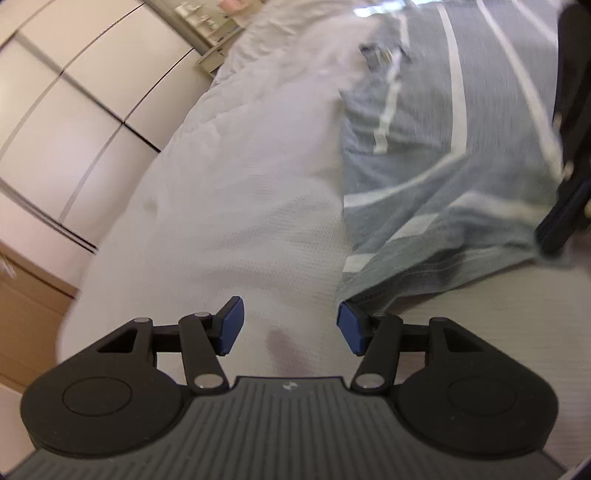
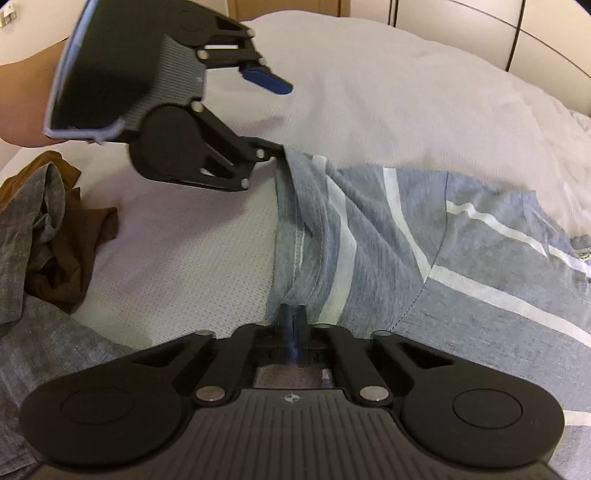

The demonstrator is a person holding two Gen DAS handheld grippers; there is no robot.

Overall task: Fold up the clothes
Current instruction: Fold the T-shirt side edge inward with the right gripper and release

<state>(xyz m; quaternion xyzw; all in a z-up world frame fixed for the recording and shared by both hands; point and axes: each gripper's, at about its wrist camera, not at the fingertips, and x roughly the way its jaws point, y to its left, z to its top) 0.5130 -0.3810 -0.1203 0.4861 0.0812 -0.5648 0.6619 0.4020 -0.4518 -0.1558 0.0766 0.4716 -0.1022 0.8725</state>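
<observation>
No readable text anywhere; only a tiny white emblem on each gripper body, too small to make out.

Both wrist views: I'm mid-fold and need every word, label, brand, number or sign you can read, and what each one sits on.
No readable text in either view.
Left gripper: small white emblem on its body, a symbol, no letters.
Right gripper: the same kind of emblem, no letters.
Grey striped garment: a small patch at its far right edge, too small to read.
Shelf items: too blurred to read.
</observation>
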